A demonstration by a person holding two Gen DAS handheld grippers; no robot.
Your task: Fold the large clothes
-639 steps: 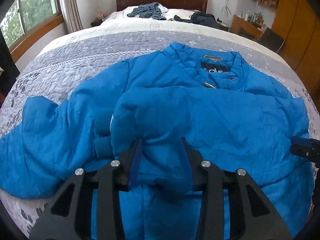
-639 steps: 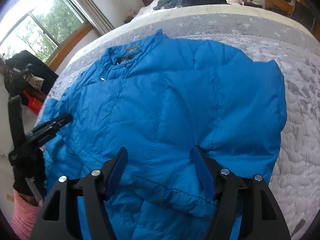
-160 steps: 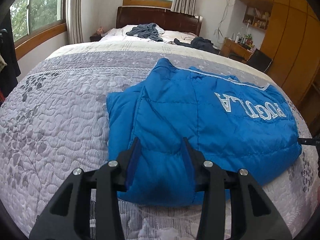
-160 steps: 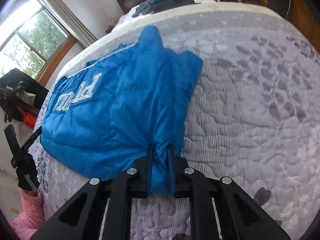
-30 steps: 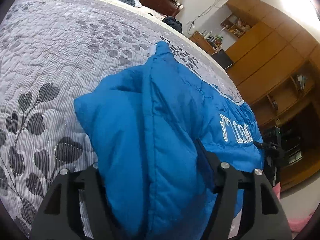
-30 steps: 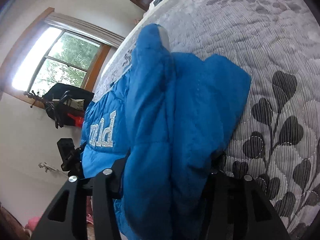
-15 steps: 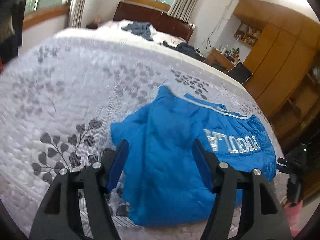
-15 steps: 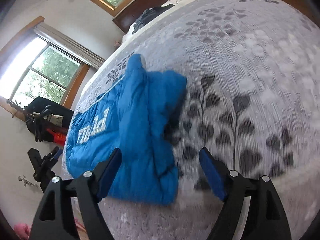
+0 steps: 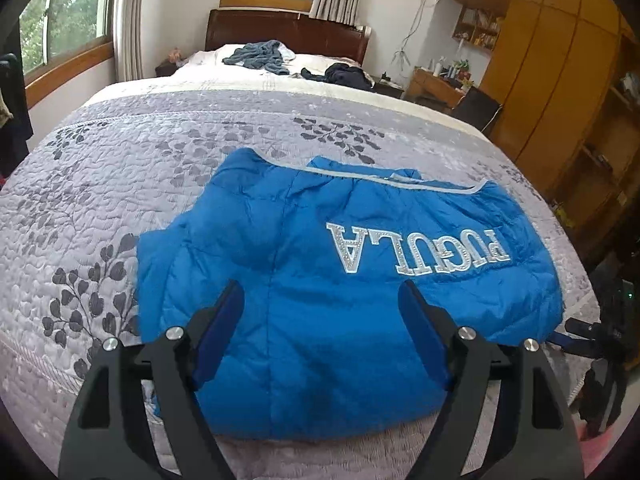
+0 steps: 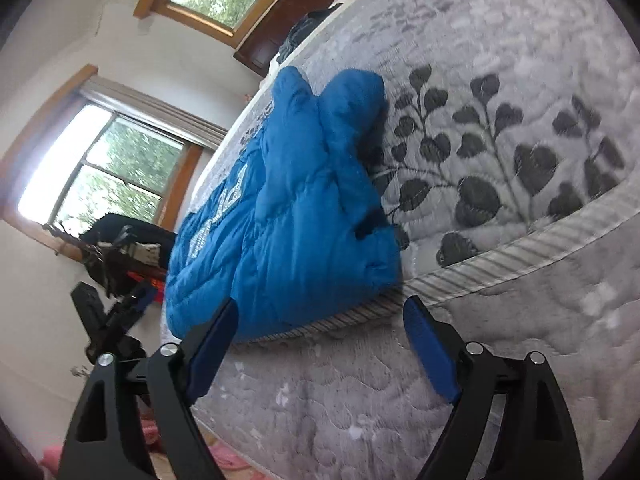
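A blue puffer jacket (image 9: pixel 344 280) lies folded into a rough rectangle near the front edge of the bed, its back up with white lettering showing. My left gripper (image 9: pixel 322 328) hangs open just above the jacket's near edge, nothing between its fingers. In the right wrist view the same jacket (image 10: pixel 296 200) bulges at the bed's edge, and my right gripper (image 10: pixel 320 344) is open, low beside the mattress side and clear of the fabric. The other gripper (image 10: pixel 116 316) shows at the far left there.
The grey quilt (image 9: pixel 132 168) with dark leaf print covers the bed. Loose clothes (image 9: pixel 260 56) lie by the wooden headboard. A wooden wardrobe (image 9: pixel 560 80) and a desk (image 9: pixel 436 80) stand on the right. Windows run along the left wall.
Both grippers have let go of the jacket and drawn back from it. The right one has dropped lower, below the mattress edge. The jacket now rests flat on the quilt.
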